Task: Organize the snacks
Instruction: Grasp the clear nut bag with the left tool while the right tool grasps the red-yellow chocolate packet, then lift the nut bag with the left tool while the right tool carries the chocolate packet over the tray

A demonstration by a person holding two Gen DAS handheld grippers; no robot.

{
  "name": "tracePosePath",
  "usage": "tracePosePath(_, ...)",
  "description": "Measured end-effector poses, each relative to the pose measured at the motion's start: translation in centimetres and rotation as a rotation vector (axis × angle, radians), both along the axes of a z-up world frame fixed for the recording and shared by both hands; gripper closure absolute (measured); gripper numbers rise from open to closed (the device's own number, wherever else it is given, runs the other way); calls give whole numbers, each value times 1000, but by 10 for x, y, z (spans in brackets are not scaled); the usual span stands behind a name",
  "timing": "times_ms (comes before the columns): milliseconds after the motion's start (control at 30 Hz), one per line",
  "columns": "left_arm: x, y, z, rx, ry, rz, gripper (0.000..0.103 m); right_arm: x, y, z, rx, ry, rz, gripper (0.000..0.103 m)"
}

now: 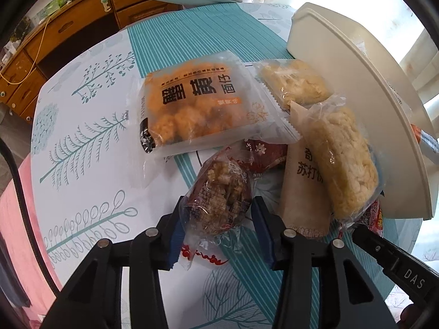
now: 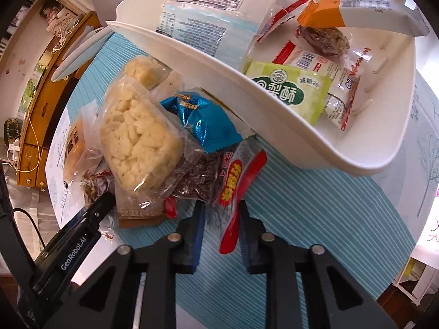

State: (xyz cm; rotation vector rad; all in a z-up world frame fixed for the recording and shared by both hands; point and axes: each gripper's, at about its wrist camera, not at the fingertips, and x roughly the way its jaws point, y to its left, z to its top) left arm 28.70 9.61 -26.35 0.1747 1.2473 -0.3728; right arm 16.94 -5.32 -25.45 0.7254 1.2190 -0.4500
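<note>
My left gripper [image 1: 218, 216] is shut on a clear packet of brown crunchy snack [image 1: 219, 192], a pad pressing each side. Beyond it on the tablecloth lie an orange snack bag [image 1: 192, 104], a beige cracker packet [image 1: 301, 186] and a pale rice-cake packet [image 1: 343, 159]. My right gripper [image 2: 221, 213] is shut on the near end of a red-and-clear packet with yellow lettering [image 2: 233, 181]. This packet lies beside the rice-cake packet [image 2: 137, 134] and a blue foil packet [image 2: 203, 120]. The white basket [image 2: 192, 54] just behind holds a green packet [image 2: 290, 90] and several others.
The basket's wall [image 1: 356, 96] rises close on the right of the left wrist view. The other gripper's body shows at the edge of each view [image 1: 389, 257] [image 2: 82, 227]. A wooden cabinet [image 1: 68, 33] stands beyond the table's far edge. Striped teal cloth [image 2: 315, 219] lies to the right.
</note>
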Motion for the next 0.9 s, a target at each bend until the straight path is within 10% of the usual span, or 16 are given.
tracePosePath(900, -121, 70, 42, -80, 123, 136, 71, -50, 23, 13, 222, 138, 71, 93)
